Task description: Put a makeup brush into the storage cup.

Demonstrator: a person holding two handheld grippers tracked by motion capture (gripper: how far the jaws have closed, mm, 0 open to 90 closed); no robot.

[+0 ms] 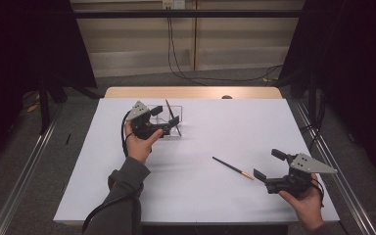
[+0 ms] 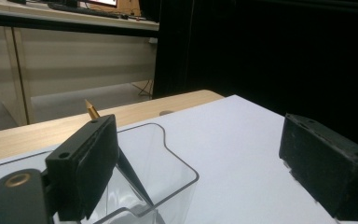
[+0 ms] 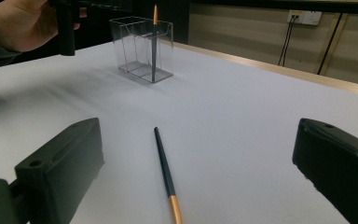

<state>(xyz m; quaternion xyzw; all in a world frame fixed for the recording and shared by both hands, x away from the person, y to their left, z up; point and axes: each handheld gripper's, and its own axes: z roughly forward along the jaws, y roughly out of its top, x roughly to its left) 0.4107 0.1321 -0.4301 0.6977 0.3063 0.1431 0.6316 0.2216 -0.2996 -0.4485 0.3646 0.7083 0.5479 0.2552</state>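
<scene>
Nearest the camera, low in the right gripper view, lies a dark pen (image 3: 165,170) with a gold end, flat on the white table (image 3: 242,116) between the right gripper's (image 3: 200,177) wide-apart jaws, which touch nothing. At upper left of that view stands the clear holder (image 3: 142,49) with another pen (image 3: 154,42) leaning inside it. In the high view the left gripper (image 1: 172,121) hangs at the holder, left of centre, jaws spread and empty. I judge one pen delivered and the second still to be picked up and dropped in.
</scene>
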